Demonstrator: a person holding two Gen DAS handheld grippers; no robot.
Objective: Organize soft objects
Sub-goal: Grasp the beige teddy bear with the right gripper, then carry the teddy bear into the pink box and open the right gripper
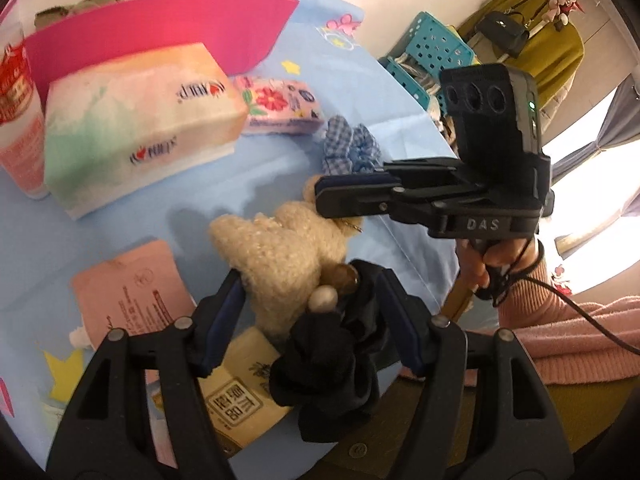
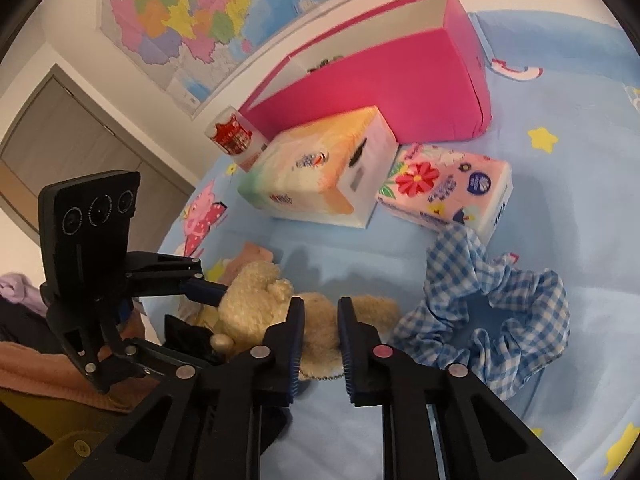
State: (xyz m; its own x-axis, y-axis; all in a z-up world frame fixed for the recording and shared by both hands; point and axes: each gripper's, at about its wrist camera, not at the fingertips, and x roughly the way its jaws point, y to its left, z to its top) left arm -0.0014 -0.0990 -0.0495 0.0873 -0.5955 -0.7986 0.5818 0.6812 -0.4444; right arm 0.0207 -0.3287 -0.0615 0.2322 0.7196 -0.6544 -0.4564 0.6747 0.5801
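Observation:
A cream plush bear (image 1: 280,252) lies on the blue tablecloth (image 1: 168,208) near the table's edge. My right gripper (image 1: 320,196) comes in from the right and is shut on a fluffy part of the bear (image 2: 320,320); its jaws stand narrow with plush squeezed between them. My left gripper (image 1: 312,300) holds a dark navy scrunchie (image 1: 332,360) with a brown and a white bead. One of its fingers (image 1: 224,312) also presses against the bear's body. In the right wrist view the left gripper (image 2: 200,328) shows dark cloth between its fingers. A blue gingham scrunchie (image 2: 500,312) lies loose to the right.
An open pink box (image 2: 380,92) stands at the back, with a pastel tissue box (image 2: 320,176) and a floral tissue pack (image 2: 444,188) before it. A red-and-white cup (image 2: 232,140), a pink packet (image 1: 132,296) and a brown paper pack (image 1: 240,392) lie nearby. Teal baskets (image 1: 432,44) stand beyond the table's edge.

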